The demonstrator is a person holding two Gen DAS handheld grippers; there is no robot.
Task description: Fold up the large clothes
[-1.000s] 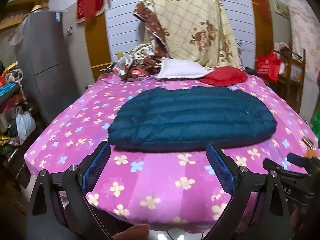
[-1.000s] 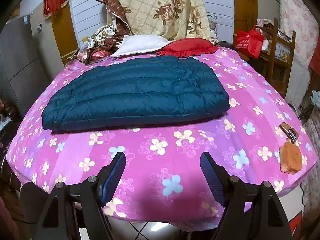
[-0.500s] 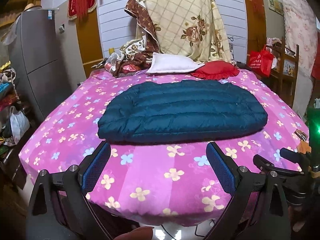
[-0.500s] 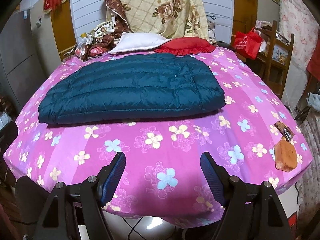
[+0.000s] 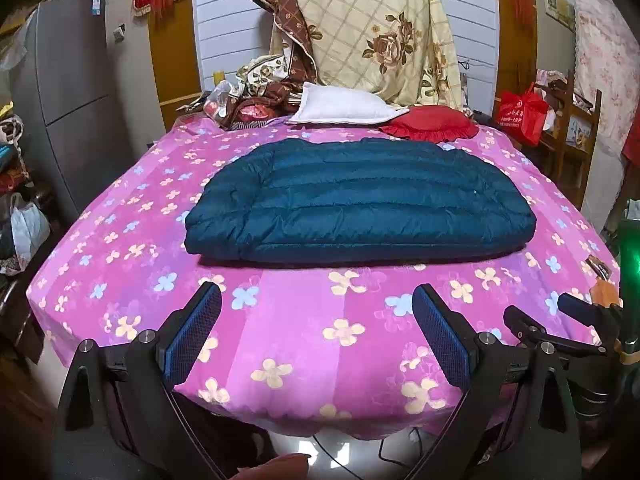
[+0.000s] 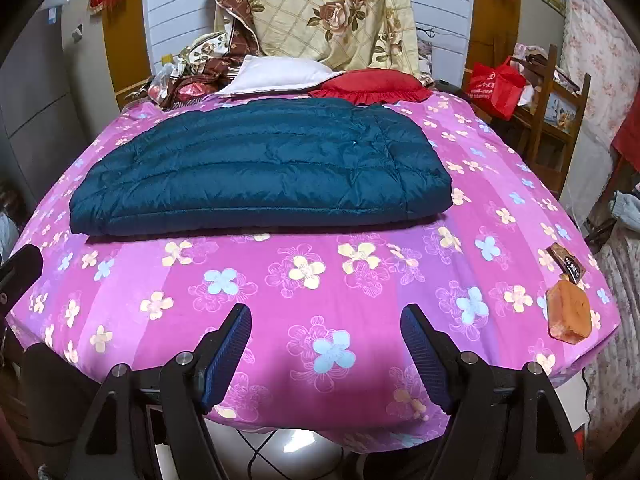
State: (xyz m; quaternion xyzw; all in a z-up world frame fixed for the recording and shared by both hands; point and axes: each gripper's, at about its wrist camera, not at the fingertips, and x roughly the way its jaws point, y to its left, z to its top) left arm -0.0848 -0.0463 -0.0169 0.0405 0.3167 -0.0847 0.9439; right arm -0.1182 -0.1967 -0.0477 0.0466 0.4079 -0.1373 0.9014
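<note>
Jacket: a dark teal quilted down jacket [image 5: 360, 200] is seen folded into a long puffy slab with horizontal stitched channels and a slight sheen; it lies flat across the middle of the bed.
Jacket edges: the near long edge is a thick rounded fold, the left end is bulkier, and the right corner is squarer in the right wrist view [image 6: 260, 168].
Bed cover: a smooth magenta sheet [image 5: 300, 344] printed with cream and blue four-petal flowers is stretched over the mattress and draped over the near edge.
Left gripper [image 5: 318, 334]: its fingers are spread wide with nothing between the ribbed blue pads, held above the near edge of the bed.
Right gripper [image 6: 326, 354]: its fingers are likewise spread wide and empty, above the near edge.
Open room: a broad bare strip of sheet is left between the jacket and the near edge.
Right corner: an orange block [image 6: 570, 312] and a dark wrapper [image 6: 566, 262] are seen there, well apart from the jacket.
Head end: a white pillow [image 5: 344, 106] and a red frilled cushion [image 5: 432, 122] lie just beyond the jacket.
</note>
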